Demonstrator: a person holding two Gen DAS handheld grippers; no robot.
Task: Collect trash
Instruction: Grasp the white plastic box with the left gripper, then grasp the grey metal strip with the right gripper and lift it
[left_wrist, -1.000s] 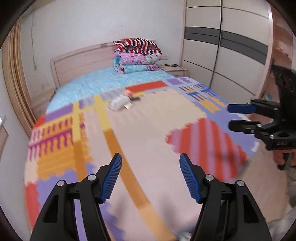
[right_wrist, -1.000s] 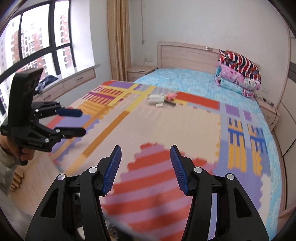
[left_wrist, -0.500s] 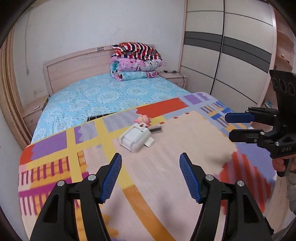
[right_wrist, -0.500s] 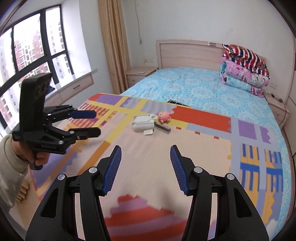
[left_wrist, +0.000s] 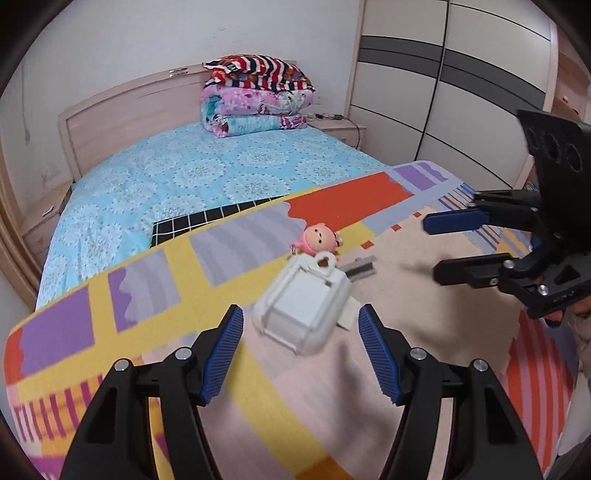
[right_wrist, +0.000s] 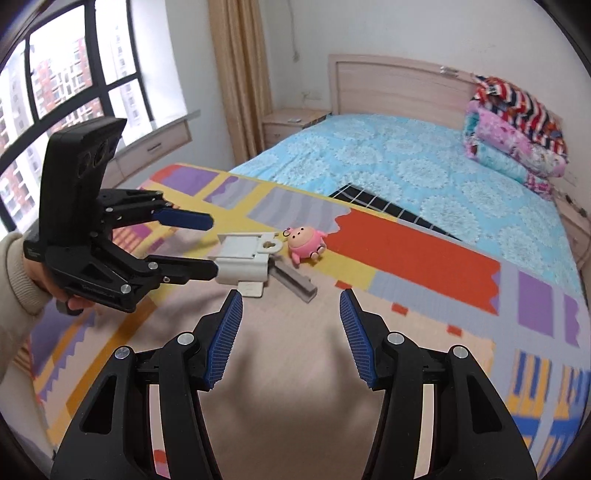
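Observation:
On the colourful foam mat (left_wrist: 399, 325) lies a white plastic box (left_wrist: 303, 310) (right_wrist: 243, 258). A pink doll keychain (left_wrist: 319, 238) (right_wrist: 304, 242) sits just behind it, a grey strip (left_wrist: 356, 266) (right_wrist: 293, 280) beside it, and a small white card (right_wrist: 251, 290) against its near side. My left gripper (left_wrist: 300, 312) (right_wrist: 208, 245) is open, with its fingertips close to the box's near end; I cannot tell whether they touch it. My right gripper (right_wrist: 290, 295) (left_wrist: 432, 248) is open and holds nothing. It hovers just short of the grey strip.
The mat covers the foot of a bed with a blue flowered sheet (left_wrist: 192, 177). A black checked cloth (right_wrist: 373, 201) sticks out from under the mat. Folded quilts (left_wrist: 255, 99) are stacked by the headboard. A wardrobe (left_wrist: 443, 92) stands on the right, a window (right_wrist: 66, 74) and bedside cabinet (right_wrist: 291, 123) on the left.
Both grippers have moved forward over the mat towards the box, doll and strip, which now look much nearer. Neither gripper's opening has changed.

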